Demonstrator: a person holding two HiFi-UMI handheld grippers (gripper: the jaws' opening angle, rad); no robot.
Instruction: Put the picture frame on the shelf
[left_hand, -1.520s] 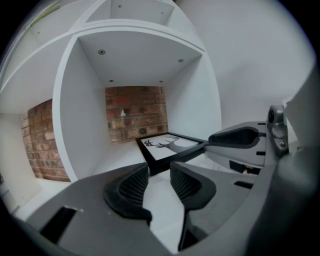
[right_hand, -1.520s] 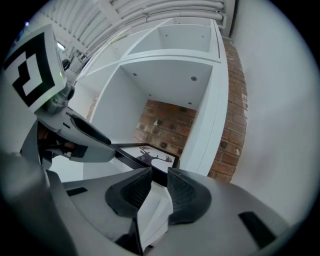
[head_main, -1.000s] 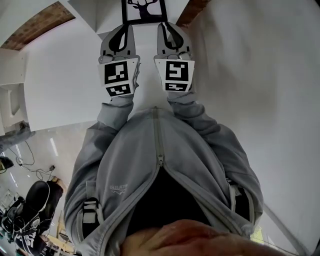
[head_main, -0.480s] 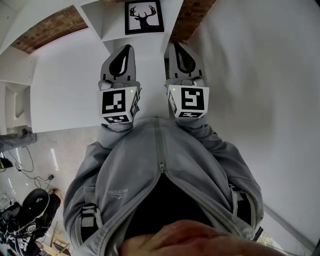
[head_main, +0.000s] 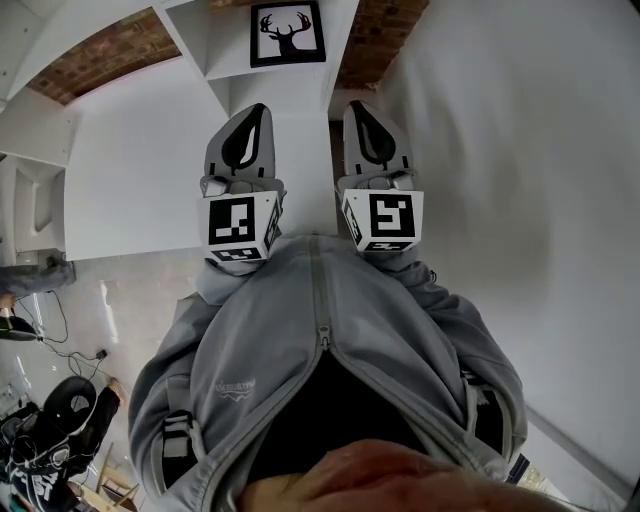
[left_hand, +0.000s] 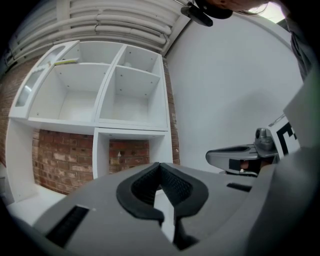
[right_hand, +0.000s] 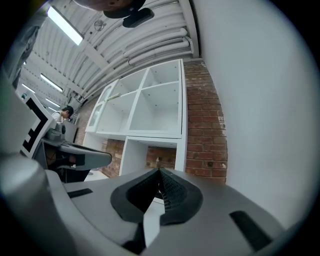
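The picture frame (head_main: 287, 33), black-edged with a black deer head on white, stands upright in a compartment of the white shelf unit (head_main: 222, 60) at the top of the head view. Below it my left gripper (head_main: 257, 108) and right gripper (head_main: 357, 105) hang side by side, well clear of the frame. Both are shut with nothing between their jaws. In the left gripper view the left gripper's (left_hand: 159, 164) pads meet, with the right gripper (left_hand: 235, 157) beside it. The right gripper view shows the right gripper's (right_hand: 160, 171) pads pressed together as well. Neither gripper view shows the frame.
The shelf unit (left_hand: 115, 95) has several open white compartments and stands against a brick wall (right_hand: 205, 130). A plain white wall (head_main: 500, 150) runs along the right. Cables and a black chair (head_main: 55, 425) are on the floor at lower left.
Both grippers have drawn back from the bottom edge of the picture frame toward the person. The frame stays standing in the shelf by itself.
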